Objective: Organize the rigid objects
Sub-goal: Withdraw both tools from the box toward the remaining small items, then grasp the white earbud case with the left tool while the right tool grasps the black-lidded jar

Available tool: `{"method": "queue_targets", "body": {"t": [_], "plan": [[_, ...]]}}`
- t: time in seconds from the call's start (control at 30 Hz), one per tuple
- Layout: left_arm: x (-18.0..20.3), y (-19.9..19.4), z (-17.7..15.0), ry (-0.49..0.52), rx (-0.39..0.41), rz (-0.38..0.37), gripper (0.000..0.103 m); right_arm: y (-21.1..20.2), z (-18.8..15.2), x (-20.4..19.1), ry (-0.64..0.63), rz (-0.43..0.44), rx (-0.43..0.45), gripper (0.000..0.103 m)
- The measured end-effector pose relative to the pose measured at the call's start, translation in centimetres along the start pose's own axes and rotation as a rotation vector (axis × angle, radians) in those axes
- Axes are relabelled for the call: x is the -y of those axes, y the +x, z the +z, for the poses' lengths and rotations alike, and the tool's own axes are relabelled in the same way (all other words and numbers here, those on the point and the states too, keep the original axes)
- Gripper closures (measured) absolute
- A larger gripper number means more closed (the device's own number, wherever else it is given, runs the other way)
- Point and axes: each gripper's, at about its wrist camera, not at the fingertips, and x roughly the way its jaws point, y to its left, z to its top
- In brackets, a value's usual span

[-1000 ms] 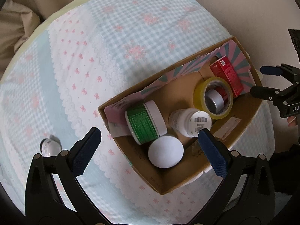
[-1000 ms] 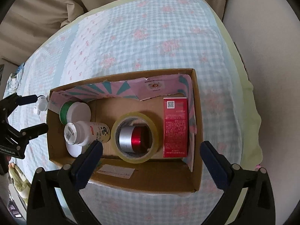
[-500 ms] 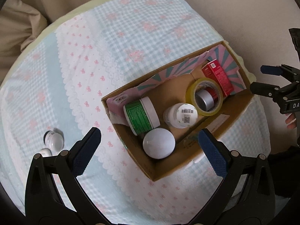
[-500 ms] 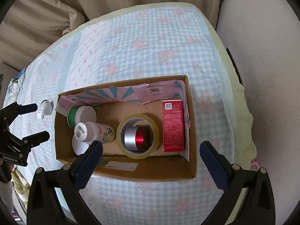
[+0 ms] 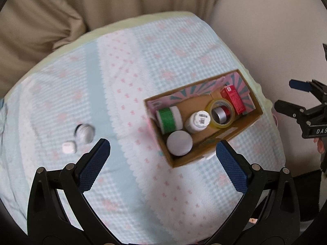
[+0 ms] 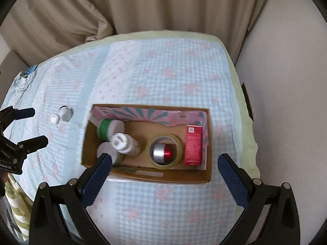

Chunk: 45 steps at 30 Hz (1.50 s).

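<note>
A cardboard box (image 5: 233,134) (image 6: 143,176) lies on the checked bedspread. It holds a green-labelled jar (image 5: 169,118) (image 6: 109,127), a white bottle (image 5: 197,120) (image 6: 124,143), a white round lid (image 5: 179,143), a tape roll (image 5: 221,112) (image 6: 165,150) around a silver-red can, and a red carton (image 5: 235,99) (image 6: 193,145). Two small white items (image 5: 81,136) (image 6: 62,115) lie on the bedspread left of the box. My left gripper (image 5: 163,150) (image 6: 30,125) hovers open above the bed, holding nothing. My right gripper (image 6: 163,164) (image 5: 286,95) is open and empty near the box's front.
Beige curtains (image 6: 143,6) hang behind the bed. A pale wall (image 6: 286,81) runs along the right side. A yellow-green bed edge (image 6: 243,106) borders the bedspread. A striped cloth (image 6: 16,200) shows at the lower left.
Both grippers have pulled back and up from the box, so it looks smaller. The two small white items on the left have come further into view. Nothing was grasped.
</note>
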Motion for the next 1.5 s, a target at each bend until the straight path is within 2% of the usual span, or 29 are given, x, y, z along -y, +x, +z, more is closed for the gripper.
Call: {"method": "queue_targets", "body": {"t": [0.23, 0.37, 0.57, 0.73, 0.9, 1.1, 1.2, 1.33, 1.5], "plan": [[-6.6, -6.2, -3.9, -0.094, 0.084, 0.063, 0.0, -4.4, 0.2, -7.0, -0.049, 0.018, 0.079, 0.0], [-11.1, -9.0, -6.8, -0.127, 0.109, 0.107, 0.0, -5.8, 0.0, -11.5, -0.031, 0.055, 0.102, 0.0], [-19.3, -10.9, -10.9, -0.191, 0.125, 0.132, 0.0, -5.6, -0.3, -19.2, 0.011, 0.072, 0.103, 0.0], [-26.1, -9.9, -13.8, -0.22, 0.105, 0.133, 0.0, -3.4, -0.3, -25.3, 0.049, 0.089, 0.085, 0.0], [-31.2, -7.4, -15.4, -0.236, 0.072, 0.116, 0.0, -0.9, 0.0, -30.0, 0.065, 0.101, 0.091, 0.0], [-34.0, -2.4, -15.1, -0.288, 0.04, 0.075, 0.0, 2.9, 0.7, -34.1, 0.025, 0.16, 0.101, 0.0], [-34.1, 0.1, -14.6, -0.3, 0.044, 0.073, 0.0, 5.1, 1.7, -35.3, -0.053, 0.161, 0.098, 0.0], [-33.6, 4.0, -13.5, -0.293, 0.054, 0.111, 0.0, 8.6, 3.7, -36.1, -0.173, 0.156, 0.108, 0.0], [-32.3, 11.6, -11.8, -0.291, 0.039, 0.128, 0.0, 14.5, 6.0, -36.5, -0.306, 0.183, 0.104, 0.0]]}}
